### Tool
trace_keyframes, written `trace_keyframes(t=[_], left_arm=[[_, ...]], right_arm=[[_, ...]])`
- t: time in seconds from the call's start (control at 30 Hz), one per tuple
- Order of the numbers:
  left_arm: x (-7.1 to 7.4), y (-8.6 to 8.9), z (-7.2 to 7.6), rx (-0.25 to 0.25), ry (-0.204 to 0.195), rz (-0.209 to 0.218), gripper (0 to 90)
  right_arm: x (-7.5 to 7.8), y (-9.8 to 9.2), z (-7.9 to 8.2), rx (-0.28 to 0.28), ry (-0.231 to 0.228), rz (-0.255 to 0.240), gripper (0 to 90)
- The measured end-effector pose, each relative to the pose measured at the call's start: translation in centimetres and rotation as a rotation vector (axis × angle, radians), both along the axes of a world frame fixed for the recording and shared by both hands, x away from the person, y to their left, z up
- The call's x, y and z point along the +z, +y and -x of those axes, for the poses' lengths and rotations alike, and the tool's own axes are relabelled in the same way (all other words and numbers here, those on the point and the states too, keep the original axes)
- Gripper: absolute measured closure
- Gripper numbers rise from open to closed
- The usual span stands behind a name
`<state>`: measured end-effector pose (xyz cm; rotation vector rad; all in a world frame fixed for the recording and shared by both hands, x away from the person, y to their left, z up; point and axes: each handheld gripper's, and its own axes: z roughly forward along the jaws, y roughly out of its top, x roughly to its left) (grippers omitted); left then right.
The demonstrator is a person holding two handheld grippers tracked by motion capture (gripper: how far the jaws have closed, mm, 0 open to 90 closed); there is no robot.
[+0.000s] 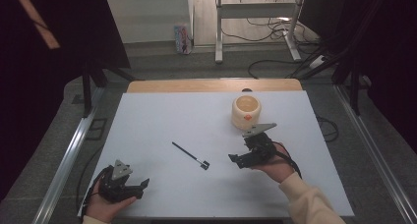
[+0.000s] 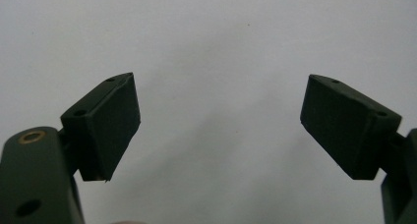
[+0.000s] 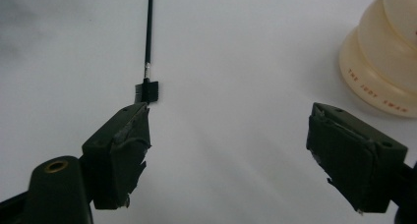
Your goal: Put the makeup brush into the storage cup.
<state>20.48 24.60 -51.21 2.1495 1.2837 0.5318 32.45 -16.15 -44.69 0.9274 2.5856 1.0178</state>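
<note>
Right tongs, apart and empty, point at the small black brush to pick it up, while left tongs rest apart on the tabletop

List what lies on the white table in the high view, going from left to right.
Left hand-held gripper → thin black brush → right hand-held gripper → cream cup, which stands farther back on the table.
</note>
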Motion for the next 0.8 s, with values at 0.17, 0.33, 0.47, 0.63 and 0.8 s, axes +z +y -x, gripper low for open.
trace_keyframes(t=[0.17, 0.33, 0.47, 0.63, 0.8], left_arm=[[0.0, -0.1, 0.0, -0.002, 0.001, -0.003, 15.6], [0.0, 0.0, 0.0, -0.007, 0.005, -0.008, 15.6], [0.0, -0.1, 0.1, -0.008, 0.005, -0.006, 15.6], [-0.1, 0.0, 0.0, -0.009, 0.008, -0.005, 15.6], [-0.1, 0.0, 0.0, -0.009, 0.009, -0.005, 15.6]], right_arm=[[0.4, 1.6, -0.3, 0.02, 0.004, 0.019, 16.7], [0.5, 3.2, -0.7, 0.051, 0.003, 0.03, 16.6], [0.5, 4.2, -0.9, 0.062, 0.007, 0.033, 16.6], [0.3, 6.2, -1.4, 0.092, 0.016, 0.048, 16.4], [0.0, 7.3, -1.8, 0.102, 0.025, 0.06, 16.4]])
